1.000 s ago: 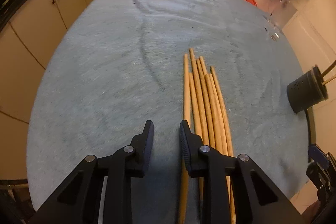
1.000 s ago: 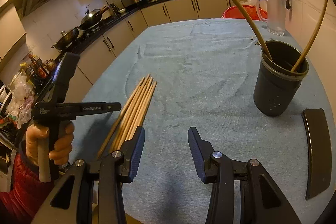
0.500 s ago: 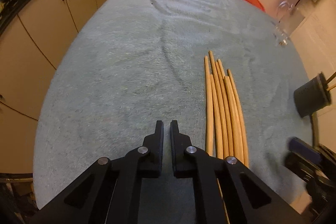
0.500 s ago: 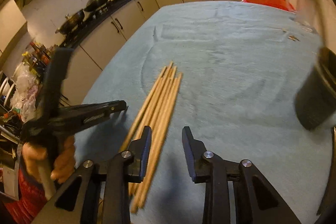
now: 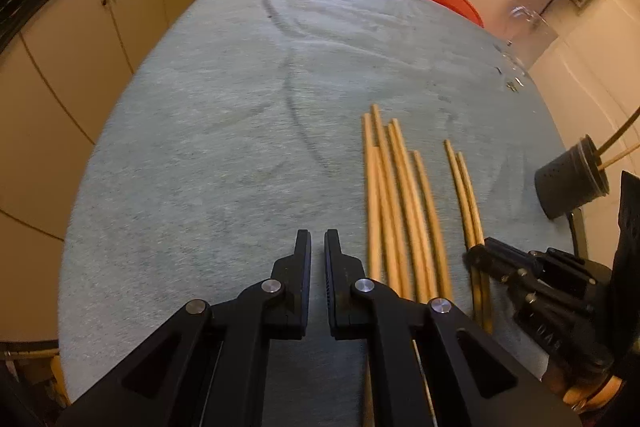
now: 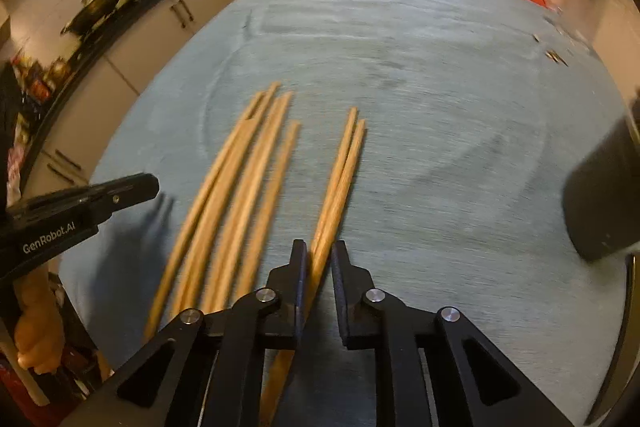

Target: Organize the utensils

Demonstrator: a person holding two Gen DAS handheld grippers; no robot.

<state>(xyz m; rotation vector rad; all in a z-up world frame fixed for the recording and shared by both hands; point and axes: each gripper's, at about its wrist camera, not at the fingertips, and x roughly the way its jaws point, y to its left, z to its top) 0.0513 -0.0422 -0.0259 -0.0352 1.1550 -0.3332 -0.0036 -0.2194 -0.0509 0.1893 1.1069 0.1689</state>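
The left gripper hovers over bare blue-green cloth on the desk, its jaws drawn together with only a thin slit between them and nothing in it. Just to the right of those jaws lies the main bundle of chopsticks, wooden sticks lying roughly parallel and pointing away from the jaws, their near ends running under the left gripper's right arm.

Further right, a pair of chopsticks lies split off from the bundle with a clear strip of cloth between. The right gripper sits over the near part of this pair; its jaws are closing, and the two sticks run up between them, touching or nearly touching the inner faces. The pair appears to be caught, though whether both sticks are pinched firmly cannot be told.

Well to the right of both grippers stands the dark chopstick holder, upright, with a couple of sticks already leaning out of it.

To do this step well, the right jaws should finish closing squarely across both sticks so neither slips out or crosses the other. The lift should probably be straight up before any swing towards the holder, so the far tips clear the cloth without dragging. The grip sits towards the thick ends, so the thin tips may droop; tilting them downward ought to let them enter the holder's mouth first.
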